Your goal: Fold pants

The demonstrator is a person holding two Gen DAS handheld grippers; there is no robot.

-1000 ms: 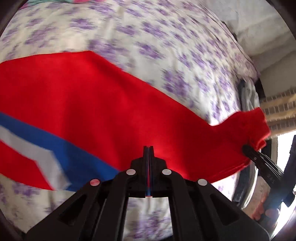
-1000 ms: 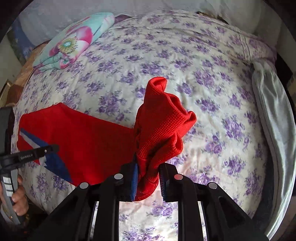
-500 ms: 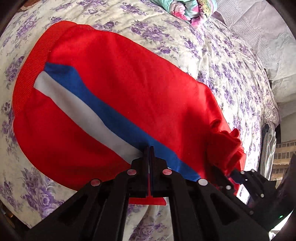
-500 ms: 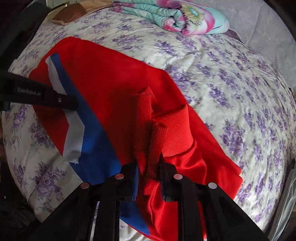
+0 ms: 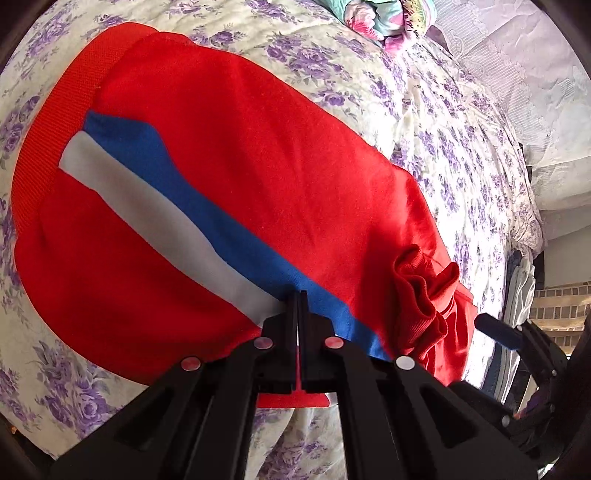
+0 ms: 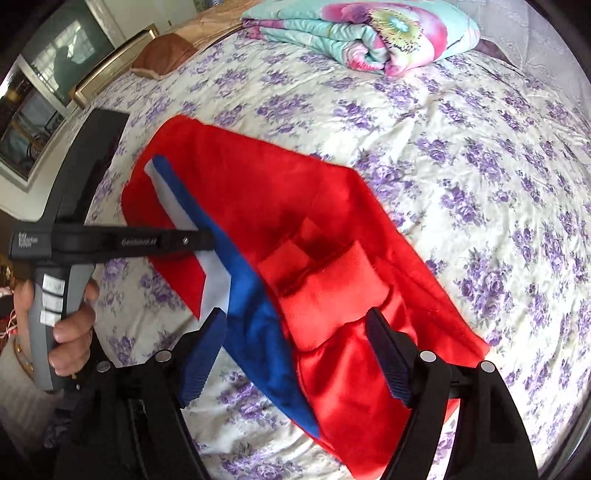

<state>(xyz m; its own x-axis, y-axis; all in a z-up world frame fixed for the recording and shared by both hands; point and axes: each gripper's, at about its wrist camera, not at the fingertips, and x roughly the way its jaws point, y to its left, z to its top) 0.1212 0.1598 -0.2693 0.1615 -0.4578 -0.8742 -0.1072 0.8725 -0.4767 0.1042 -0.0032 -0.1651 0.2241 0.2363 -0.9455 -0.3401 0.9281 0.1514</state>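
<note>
The red pants [image 5: 229, 177] with a blue and white side stripe [image 5: 155, 192] lie folded over on the flowered bed; they also show in the right wrist view [image 6: 266, 206]. My left gripper [image 5: 298, 302] is shut on the pants' near edge at the stripe. It appears from the side in the right wrist view [image 6: 207, 240]. My right gripper [image 6: 295, 332] is open, its jaws wide apart over the ribbed cuffs [image 6: 328, 291], which lie dropped on the folded cloth. The bunched cuffs show in the left wrist view [image 5: 424, 291] beside my right gripper's fingertips [image 5: 496, 330].
The bed [image 6: 443, 155] carries a purple-flowered sheet. A folded floral quilt [image 6: 369, 33] lies at the far end. A brown cushion [image 6: 166, 55] and a framed mirror [image 6: 48, 85] are at the far left. Grey cloth [image 5: 521, 288] hangs at the bed's right edge.
My right gripper carried the cuffs over onto the upper pants, then opened and let them go. My left gripper stayed shut on the pants' edge.
</note>
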